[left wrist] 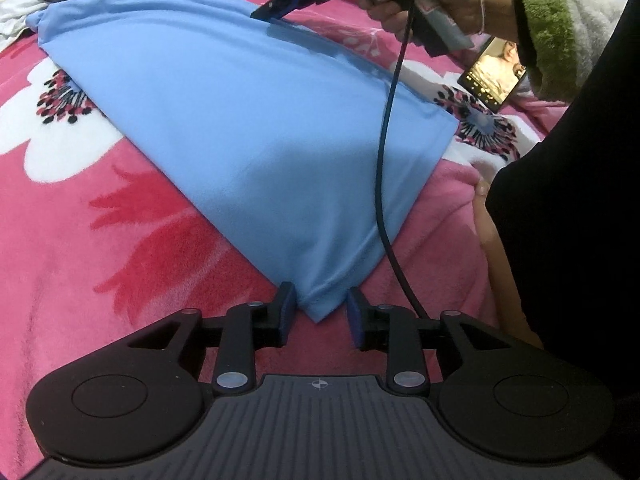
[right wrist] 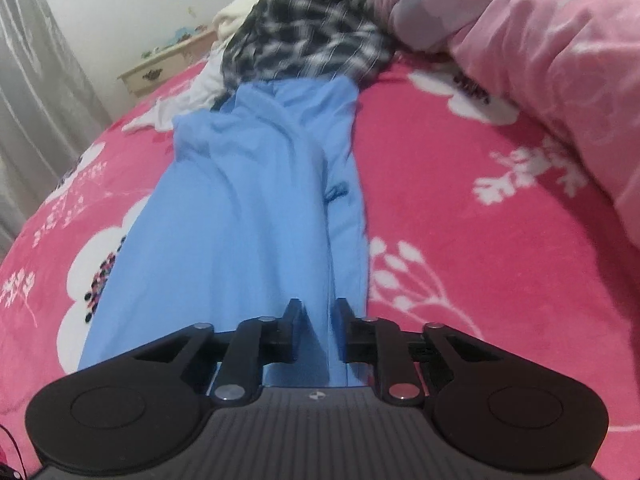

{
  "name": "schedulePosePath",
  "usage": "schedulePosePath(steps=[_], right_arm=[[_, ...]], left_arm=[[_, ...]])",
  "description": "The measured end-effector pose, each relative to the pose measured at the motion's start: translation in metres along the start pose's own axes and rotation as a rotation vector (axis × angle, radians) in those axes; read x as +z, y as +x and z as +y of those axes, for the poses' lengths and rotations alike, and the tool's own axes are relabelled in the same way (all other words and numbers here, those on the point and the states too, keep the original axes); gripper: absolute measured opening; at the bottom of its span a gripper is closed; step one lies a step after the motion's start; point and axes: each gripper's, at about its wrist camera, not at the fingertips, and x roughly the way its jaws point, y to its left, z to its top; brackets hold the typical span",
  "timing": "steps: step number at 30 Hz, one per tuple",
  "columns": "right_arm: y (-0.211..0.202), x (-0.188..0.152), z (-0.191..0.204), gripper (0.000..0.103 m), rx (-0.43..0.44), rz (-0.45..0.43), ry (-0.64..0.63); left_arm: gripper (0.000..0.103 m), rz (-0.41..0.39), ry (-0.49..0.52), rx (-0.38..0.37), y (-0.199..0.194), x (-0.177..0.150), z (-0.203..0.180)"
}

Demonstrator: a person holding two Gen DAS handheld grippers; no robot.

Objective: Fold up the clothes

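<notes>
Pink flowered bed blanket (left wrist: 120, 240) carries the blue garment (left wrist: 240, 120), partly folded into a long strip. Its corner sits between the parted pads of the left claw (left wrist: 319, 312), ungripped. The right claw (right wrist: 319, 332) is nearly closed over a ridge of blue cloth; a thin pinch could slip, undoing the fold.

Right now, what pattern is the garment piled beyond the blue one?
Black-and-white plaid garment, clearest in the right wrist view, beyond the blue garment.
</notes>
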Motion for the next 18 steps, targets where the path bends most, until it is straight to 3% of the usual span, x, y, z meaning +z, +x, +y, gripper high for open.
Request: schedulePosePath(steps=[1, 8, 14, 15, 17, 18], right_arm=[[0.001, -0.001, 0.0, 0.003, 0.002, -0.002, -0.008], [-0.019, -0.003, -0.013, 0.003, -0.03, -0.108, 0.056], [0.001, -0.011, -0.025, 0.003, -0.061, -0.084, 0.054], [-0.001, -0.011, -0.025, 0.005, -0.065, -0.086, 0.05], [-0.009, -0.01, -0.026, 0.024, -0.091, -0.096, 0.042], [-0.015, -0.009, -0.026, 0.029, -0.114, -0.105, 0.039]], left_arm=[[0.028, 0.0, 0.0, -0.001, 0.0, 0.0, 0.0], [0.028, 0.003, 0.023, 0.003, 0.0, 0.0, -0.001], [0.028, 0.006, 0.028, 0.009, 0.002, 0.0, -0.002], [0.028, 0.007, 0.028, 0.01, 0.002, 0.001, -0.002], [0.029, 0.007, 0.028, 0.012, 0.002, 0.001, -0.003], [0.029, 0.007, 0.027, 0.013, 0.003, 0.002, -0.003]])
